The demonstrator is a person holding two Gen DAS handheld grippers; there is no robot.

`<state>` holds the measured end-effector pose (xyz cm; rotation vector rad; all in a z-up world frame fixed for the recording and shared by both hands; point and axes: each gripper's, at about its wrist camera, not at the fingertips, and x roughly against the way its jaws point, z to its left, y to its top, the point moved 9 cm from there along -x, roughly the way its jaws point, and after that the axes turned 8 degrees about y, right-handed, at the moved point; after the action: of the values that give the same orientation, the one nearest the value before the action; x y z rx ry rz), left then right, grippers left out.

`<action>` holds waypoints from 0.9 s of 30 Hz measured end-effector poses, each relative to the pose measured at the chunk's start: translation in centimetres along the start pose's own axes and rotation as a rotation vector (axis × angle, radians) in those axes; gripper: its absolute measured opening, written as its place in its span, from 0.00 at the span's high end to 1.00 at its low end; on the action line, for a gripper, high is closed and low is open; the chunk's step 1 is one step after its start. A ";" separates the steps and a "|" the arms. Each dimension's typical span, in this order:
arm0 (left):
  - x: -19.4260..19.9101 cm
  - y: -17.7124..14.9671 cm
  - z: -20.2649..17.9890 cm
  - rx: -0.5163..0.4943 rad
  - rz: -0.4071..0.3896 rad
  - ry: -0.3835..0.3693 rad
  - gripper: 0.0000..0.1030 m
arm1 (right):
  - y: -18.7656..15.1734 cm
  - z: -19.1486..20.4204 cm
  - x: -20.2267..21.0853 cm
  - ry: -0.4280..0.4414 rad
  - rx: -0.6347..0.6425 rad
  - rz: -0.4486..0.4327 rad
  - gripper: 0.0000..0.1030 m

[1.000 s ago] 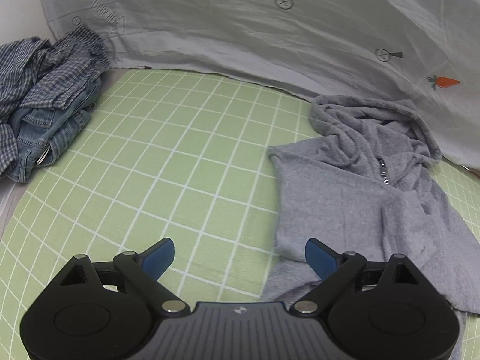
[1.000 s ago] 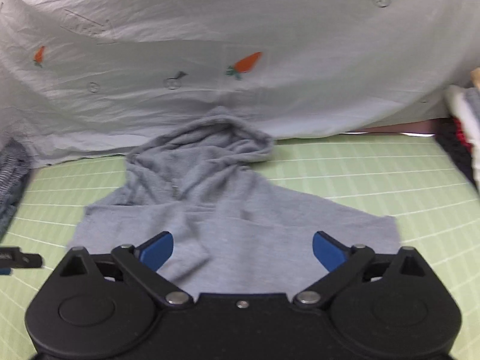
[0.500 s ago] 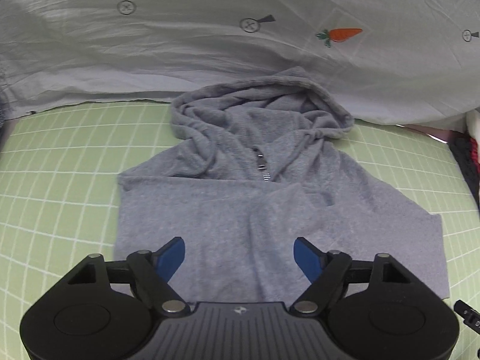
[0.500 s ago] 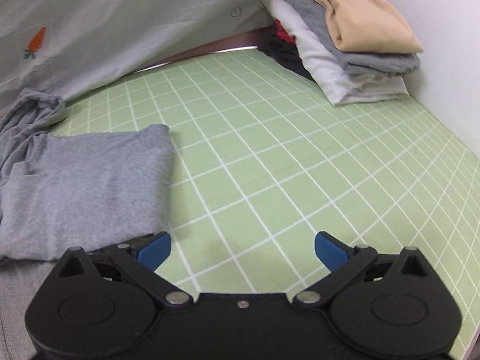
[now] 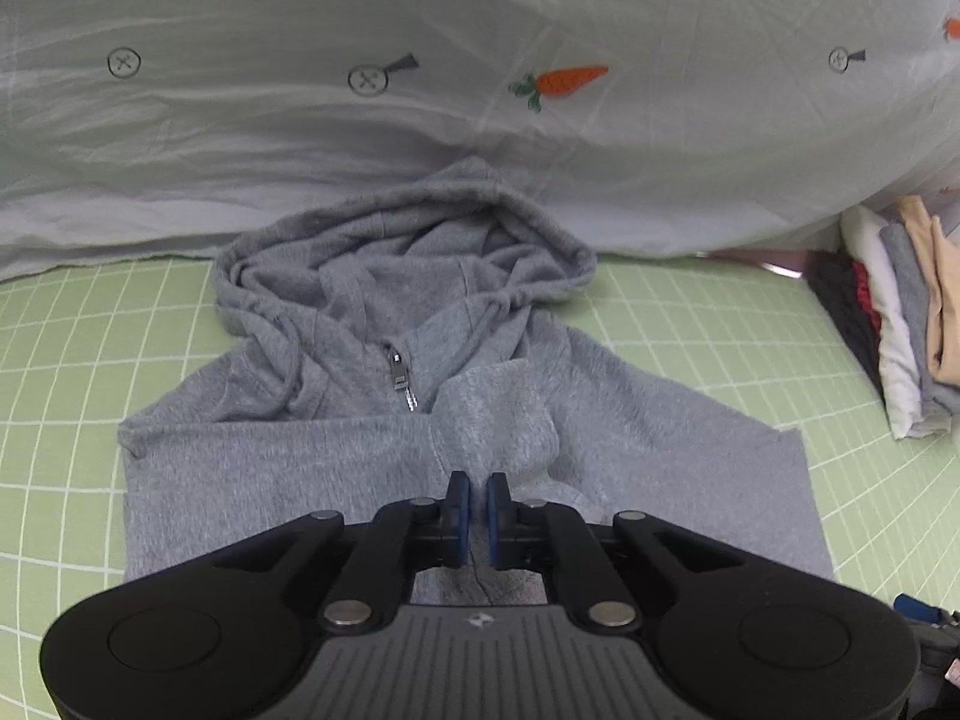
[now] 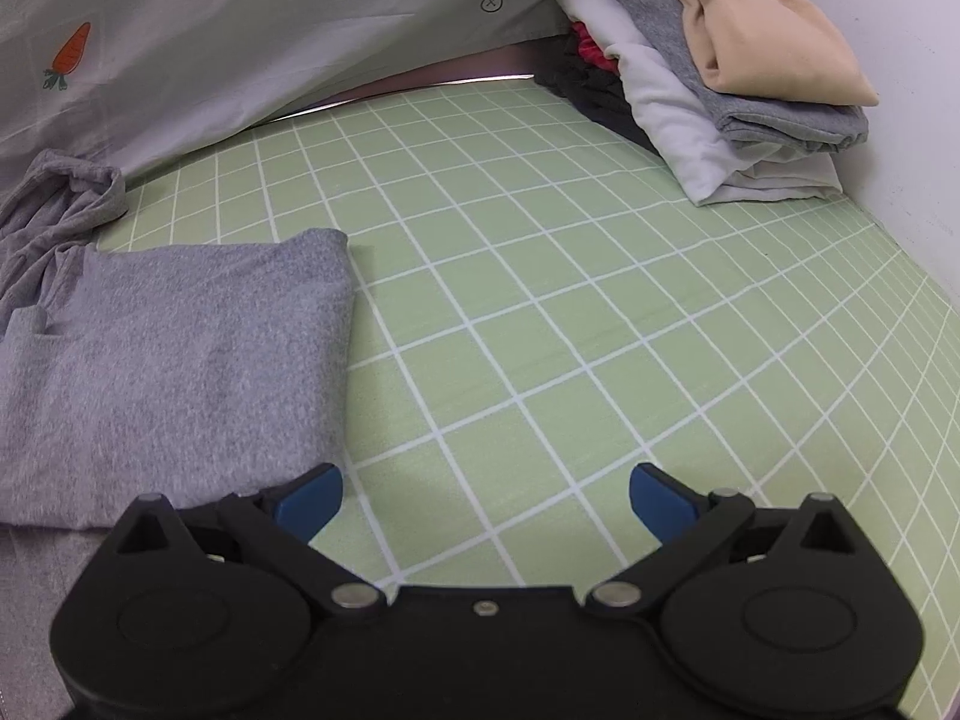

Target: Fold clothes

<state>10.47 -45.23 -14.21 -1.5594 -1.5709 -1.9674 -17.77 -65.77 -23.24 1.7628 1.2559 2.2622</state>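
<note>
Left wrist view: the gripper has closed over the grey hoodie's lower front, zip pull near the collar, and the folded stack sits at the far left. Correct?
Not quite. The folded stack sits at the far right in the left wrist view. The rest holds: the left gripper has nearly closed over the grey hoodie, zip pull near the collar.

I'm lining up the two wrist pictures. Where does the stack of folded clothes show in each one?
Left wrist view: stack of folded clothes at the far right edge, behind the grey hoodie.
Right wrist view: the stack fills the upper right corner.
Shared landmark: the orange carrot print on the white sheet.
</note>
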 end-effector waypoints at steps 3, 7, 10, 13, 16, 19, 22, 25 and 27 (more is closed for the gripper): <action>2.4 1.8 1.4 0.077 -0.059 -0.026 0.94 | -0.2 1.3 0.4 0.025 0.033 -0.003 0.00; 5.9 4.3 3.4 0.172 -0.151 -0.056 0.94 | -0.5 4.1 0.8 0.082 0.100 -0.004 0.00; 7.9 5.5 4.9 0.219 -0.210 -0.055 0.95 | -0.6 6.3 0.6 0.115 0.166 -0.010 0.00; 9.0 5.8 6.4 0.271 -0.250 -0.054 0.95 | 0.1 7.6 0.2 0.104 0.220 -0.043 0.00; 9.7 5.6 8.2 0.314 -0.282 -0.035 0.95 | 1.4 8.1 0.0 0.066 0.242 -0.091 0.00; 10.5 5.3 10.2 0.357 -0.312 -0.011 0.95 | 2.7 8.6 -0.2 0.029 0.263 -0.138 0.00; 11.7 5.4 12.6 0.393 -0.347 0.035 0.95 | 3.9 8.6 0.8 -0.024 0.269 -0.198 0.00; 12.6 5.5 14.9 0.424 -0.364 0.070 0.95 | 4.0 9.5 1.7 0.002 0.285 -0.224 0.00; 12.8 5.2 16.3 0.430 -0.365 0.101 0.95 | 4.1 10.1 2.4 0.019 0.296 -0.241 0.00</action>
<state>18.16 -28.93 -2.77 -1.0492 -2.1725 -1.6648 -8.56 -61.69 -18.48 1.5618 1.7773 2.0506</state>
